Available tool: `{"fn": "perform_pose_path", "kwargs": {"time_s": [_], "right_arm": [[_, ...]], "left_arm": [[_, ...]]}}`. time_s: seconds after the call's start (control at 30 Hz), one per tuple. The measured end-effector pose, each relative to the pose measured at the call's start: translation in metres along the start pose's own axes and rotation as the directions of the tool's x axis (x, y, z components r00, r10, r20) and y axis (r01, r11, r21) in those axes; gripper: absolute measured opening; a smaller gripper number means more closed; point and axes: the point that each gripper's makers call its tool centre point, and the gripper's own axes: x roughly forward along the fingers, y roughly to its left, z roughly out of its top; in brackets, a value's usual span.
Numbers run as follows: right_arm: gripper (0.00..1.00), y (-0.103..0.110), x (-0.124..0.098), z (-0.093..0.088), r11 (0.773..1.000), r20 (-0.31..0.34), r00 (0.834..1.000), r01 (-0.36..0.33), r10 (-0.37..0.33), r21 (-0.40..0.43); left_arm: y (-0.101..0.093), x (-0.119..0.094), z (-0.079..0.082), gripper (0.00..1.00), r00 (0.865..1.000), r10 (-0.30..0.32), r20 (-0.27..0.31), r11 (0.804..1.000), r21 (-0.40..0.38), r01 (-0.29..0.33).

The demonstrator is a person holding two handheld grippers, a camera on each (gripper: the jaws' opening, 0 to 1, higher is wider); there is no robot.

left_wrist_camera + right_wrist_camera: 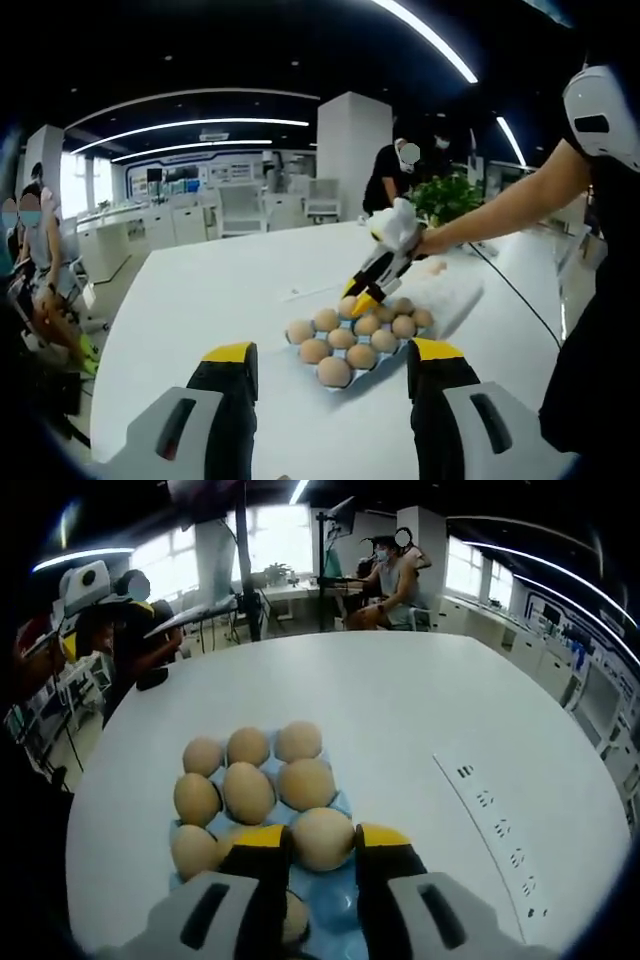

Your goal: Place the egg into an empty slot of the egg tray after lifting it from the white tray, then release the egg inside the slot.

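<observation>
Right gripper (pixel 322 852) clamps brown egg (pixel 322 838) low-centre over blue egg tray (pixel 345 805); left gripper (pixel 330 372) gapes idle; early release risks cracking neighbours.

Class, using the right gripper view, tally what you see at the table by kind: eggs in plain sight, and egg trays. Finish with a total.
Eggs: 8, counting the egg between the right gripper's jaws; more may hide behind the jaws.
Blue egg tray: 1
Total: 9
</observation>
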Motion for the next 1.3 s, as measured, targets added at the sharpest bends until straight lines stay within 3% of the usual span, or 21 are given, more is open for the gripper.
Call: {"fn": "perform_pose_path", "kwargs": {"time_s": [0.67, 0.8, 0.87, 0.97, 1.23, 1.3], "right_arm": [[0.26, -0.002, 0.007, -0.008, 1.0, -0.019, 1.0, 0.007, -0.007, 0.021], [0.27, 0.001, 0.006, -0.011, 0.999, -0.022, 1.0, -0.011, 0.01, -0.04], [0.28, 0.001, 0.006, -0.009, 0.992, -0.011, 1.0, -0.007, 0.005, -0.123], [0.28, 0.003, 0.004, -0.01, 0.997, -0.008, 1.0, -0.002, 0.001, -0.074], [0.36, -0.001, -0.011, -0.005, 0.997, 0.03, 0.999, 0.024, -0.022, -0.074], [0.37, -0.001, -0.016, 0.002, 0.998, 0.072, 0.997, 0.029, -0.025, -0.057]], "left_arm": [[0.001, 0.0, -0.003, 0.6, 1.0, 0.003, -0.004, 1.0, -0.006, -0.003], [0.001, -0.001, -0.002, 0.61, 1.0, 0.004, -0.005, 1.0, -0.002, -0.004], [0.0, -0.001, -0.002, 0.61, 1.0, 0.004, -0.004, 1.0, -0.004, -0.004], [0.0, -0.002, -0.001, 0.61, 1.0, 0.007, -0.001, 1.0, -0.005, -0.007], [-0.003, 0.0, 0.002, 0.6, 1.0, -0.002, 0.016, 1.0, -0.018, 0.002], [-0.003, 0.0, 0.004, 0.6, 1.0, -0.002, 0.018, 1.0, -0.011, 0.002]]}}
